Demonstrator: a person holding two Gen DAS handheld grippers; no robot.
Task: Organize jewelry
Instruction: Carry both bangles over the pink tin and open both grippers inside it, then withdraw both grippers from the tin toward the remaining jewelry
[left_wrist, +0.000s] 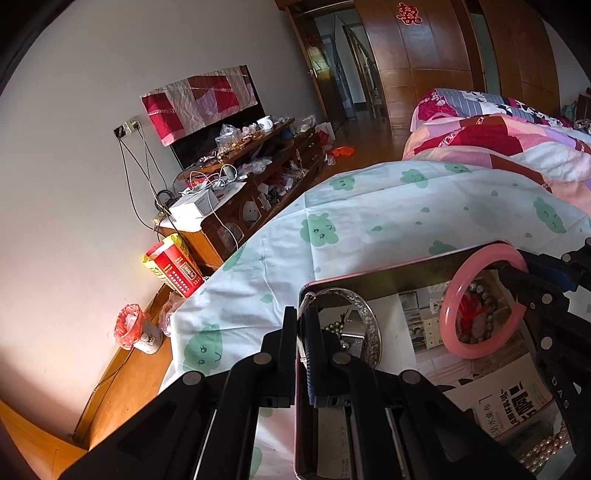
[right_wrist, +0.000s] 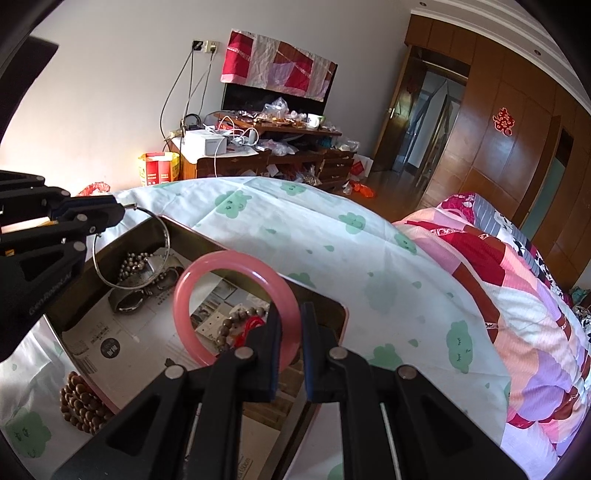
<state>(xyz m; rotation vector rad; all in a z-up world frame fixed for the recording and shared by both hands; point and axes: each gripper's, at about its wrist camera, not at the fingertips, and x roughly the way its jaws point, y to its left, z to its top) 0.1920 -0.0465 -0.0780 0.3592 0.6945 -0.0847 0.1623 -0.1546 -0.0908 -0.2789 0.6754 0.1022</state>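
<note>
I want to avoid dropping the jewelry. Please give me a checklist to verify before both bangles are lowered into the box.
1. Left gripper shut on the silver bangle: ok.
2. Right gripper shut on the pink bangle: ok.
3. Both bangles above the open box, not outside its rim: ok.
4. The two bangles apart from each other: ok.
5. Free floor space under the silver bangle: not ok, metal pieces lie there.
6. Pink bangle clear of the wooden bead bracelet beneath: cannot tell.

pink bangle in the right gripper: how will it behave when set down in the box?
The pink bangle looks rigid and glossy, so it may slip in the right gripper. Round, so it could roll if released on edge. Looks stone or glass, so probably chips if dropped into the box.
</note>
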